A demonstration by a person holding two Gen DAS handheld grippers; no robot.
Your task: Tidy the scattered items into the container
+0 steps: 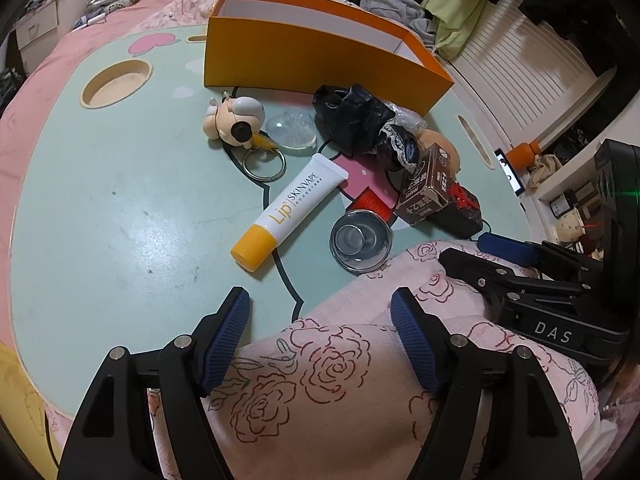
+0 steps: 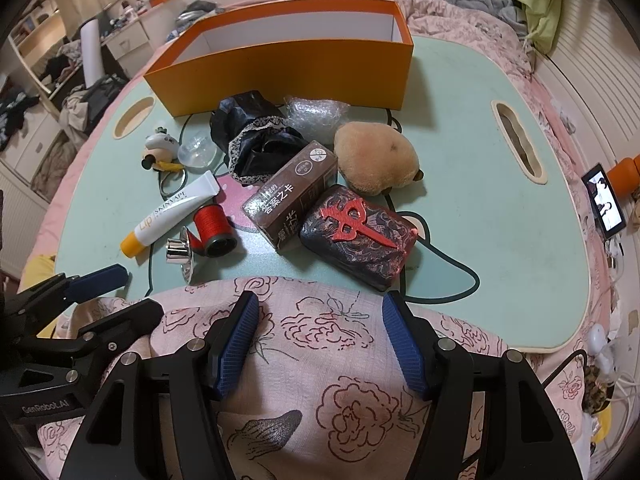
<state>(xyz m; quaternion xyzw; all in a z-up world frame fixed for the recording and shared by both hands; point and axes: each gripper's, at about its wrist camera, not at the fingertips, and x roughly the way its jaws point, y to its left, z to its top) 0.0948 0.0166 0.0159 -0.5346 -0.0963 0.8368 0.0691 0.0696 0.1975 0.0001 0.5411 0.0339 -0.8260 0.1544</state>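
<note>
**Both grippers spread above the rose-print fabric, clutter ahead**

The left gripper (image 1: 320, 312) is spread wide, nothing between its blue pads, hanging over rose-printed pink fabric (image 1: 320, 380); the right gripper (image 2: 318, 314) is likewise spread and bare; its body reads "DAS" in the left view, and the left one's reads "GenRobot.AI" in the right view. Just ahead of the left gripper lies a lip balm tube (image 1: 288, 208) marked "Lip | SKINVAPE", long axis diagonal, yellow cap nearest the gripper, crimped end toward the box; beside it, a glass dish (image 1: 360, 240) and red thread spool (image 2: 212, 226). Ahead of the right gripper sits a black block with a red emblem (image 2: 356, 232), touching a brown carton (image 2: 292, 196) printed "答案之卡". Farthest off, the orange box (image 2: 288, 64) stands open on the mint table (image 2: 460, 160).
</note>
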